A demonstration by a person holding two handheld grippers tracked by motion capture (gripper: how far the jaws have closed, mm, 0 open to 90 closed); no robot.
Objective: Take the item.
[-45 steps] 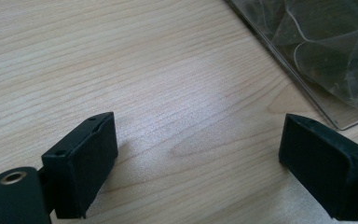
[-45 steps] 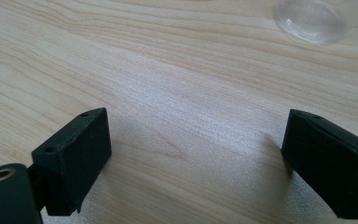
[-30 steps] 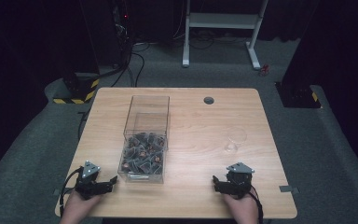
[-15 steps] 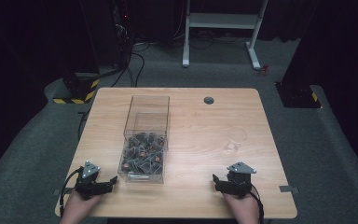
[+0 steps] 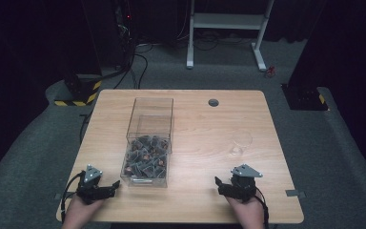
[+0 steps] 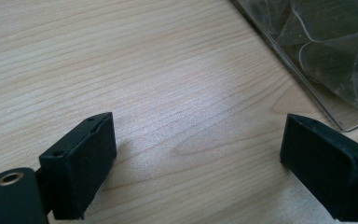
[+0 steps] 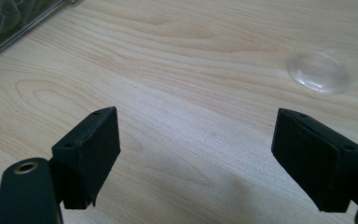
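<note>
Two claws: resting at the desk [image 5: 267,114]'s near edge
Left claw [image 5: 112,187]: jaws wide apart, holding nothing, just beside the clear box [image 5: 148,143]
Right claw [image 5: 219,183]: jaws just been closing slightly, wide, nothing between
Clear box: left of centre, holding small packets [image 5: 145,155]
Clear dish [image 7: 318,71]: toward the right edge

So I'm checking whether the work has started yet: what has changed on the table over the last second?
Very little. The right gripper has just been closing its jaws slightly; they stand wide open with nothing between them. The left gripper rests open at the near edge as before. The clear box of small packets and the small clear dish have not moved, and neither has been touched.
</note>
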